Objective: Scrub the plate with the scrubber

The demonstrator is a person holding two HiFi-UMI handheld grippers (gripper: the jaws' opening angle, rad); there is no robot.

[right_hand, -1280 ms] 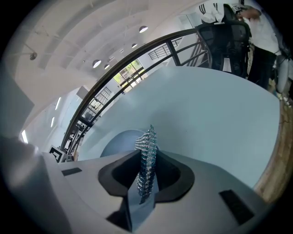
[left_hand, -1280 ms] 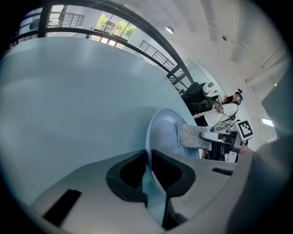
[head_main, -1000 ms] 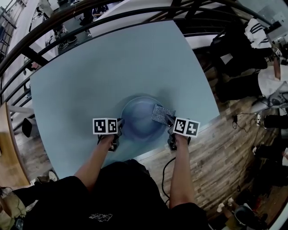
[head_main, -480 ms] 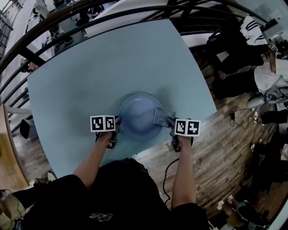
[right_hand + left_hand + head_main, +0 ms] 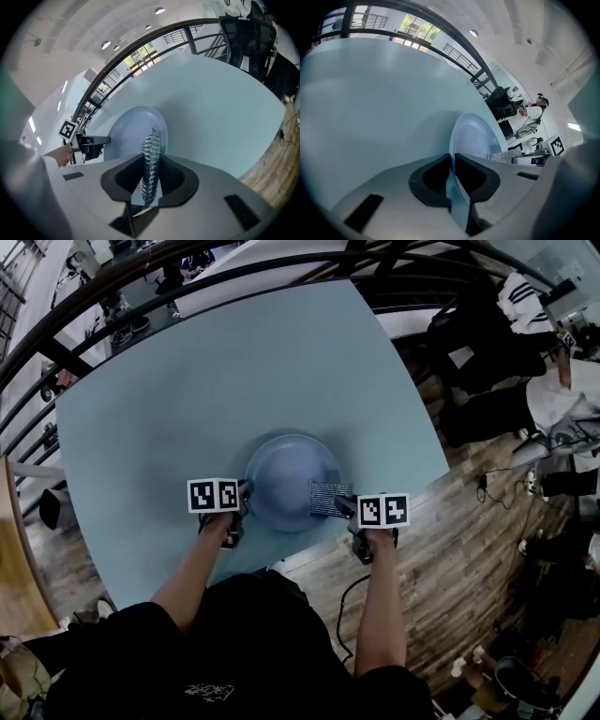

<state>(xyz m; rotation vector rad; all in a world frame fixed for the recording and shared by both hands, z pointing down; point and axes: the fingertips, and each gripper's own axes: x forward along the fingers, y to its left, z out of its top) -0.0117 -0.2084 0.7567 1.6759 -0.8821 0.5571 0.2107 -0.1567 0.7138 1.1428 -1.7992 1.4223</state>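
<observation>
A pale blue plate [image 5: 286,474] lies on the light blue table [image 5: 187,399], close to its near edge. My left gripper [image 5: 243,495] is shut on the plate's left rim; in the left gripper view that rim [image 5: 457,197] runs between the jaws of the left gripper [image 5: 453,161]. My right gripper [image 5: 343,507] is shut on a flat silvery mesh scrubber [image 5: 329,499], which lies over the plate's near right part. In the right gripper view the scrubber [image 5: 151,140] stands edge-on in the right gripper [image 5: 151,161], over the plate [image 5: 124,133].
The table's near edge [image 5: 309,554] runs just below the plate, with wooden floor [image 5: 459,559] beyond it. A dark curved railing [image 5: 234,263] circles the table's far side. Chairs and bags [image 5: 487,343] stand at the right.
The right gripper has drawn the scrubber nearer to me and a little left, from the plate's right rim onto its near right part. The left gripper still holds the rim.
</observation>
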